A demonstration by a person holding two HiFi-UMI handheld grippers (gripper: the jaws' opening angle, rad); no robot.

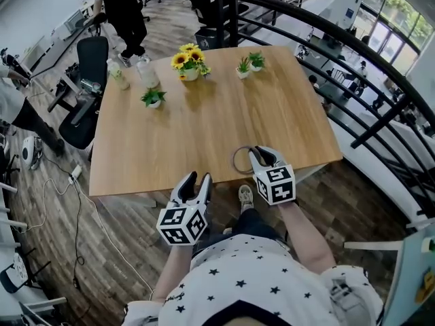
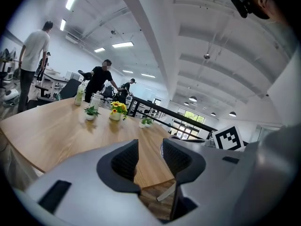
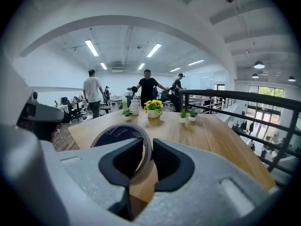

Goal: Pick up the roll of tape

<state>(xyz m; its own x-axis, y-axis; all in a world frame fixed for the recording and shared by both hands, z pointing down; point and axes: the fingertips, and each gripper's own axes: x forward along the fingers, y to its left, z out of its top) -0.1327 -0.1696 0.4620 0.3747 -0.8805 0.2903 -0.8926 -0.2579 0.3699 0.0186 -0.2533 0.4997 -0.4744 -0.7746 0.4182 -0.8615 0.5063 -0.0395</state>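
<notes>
Tape roll (image 1: 242, 160) is sitting right at the near edge of the desk (image 1: 224, 114), toward its near right corner, and your right gripper (image 1: 260, 156) has it. The jaws are closed down to a narrow gap with the ring's wall pinched between them, one pad inside the hole and one outside. You can see that nicely in the right gripper view, where the tape roll (image 3: 120, 132) runs up out of the right gripper (image 3: 148, 147). I can't tell if it's clear of the wood or just tipped up on it.

Handling-wise I'd guess it's light and fairly stiff, a thin hoop with not much tape on it. The outer face is probably slick, so a pinch across the wall like yours is the sensible hold. Squeeze too hard and a thin ring could go oval.

Your left gripper (image 1: 196, 182) hangs off the near edge with its jaws apart and nothing in them, same story in its own view (image 2: 150, 154).

Room to move looks good. The flower pot (image 1: 189, 63), small plants (image 1: 243, 67) and bottles (image 1: 147, 73) are all well away along the far edge. The railing (image 1: 380, 94) is off past the right edge.
</notes>
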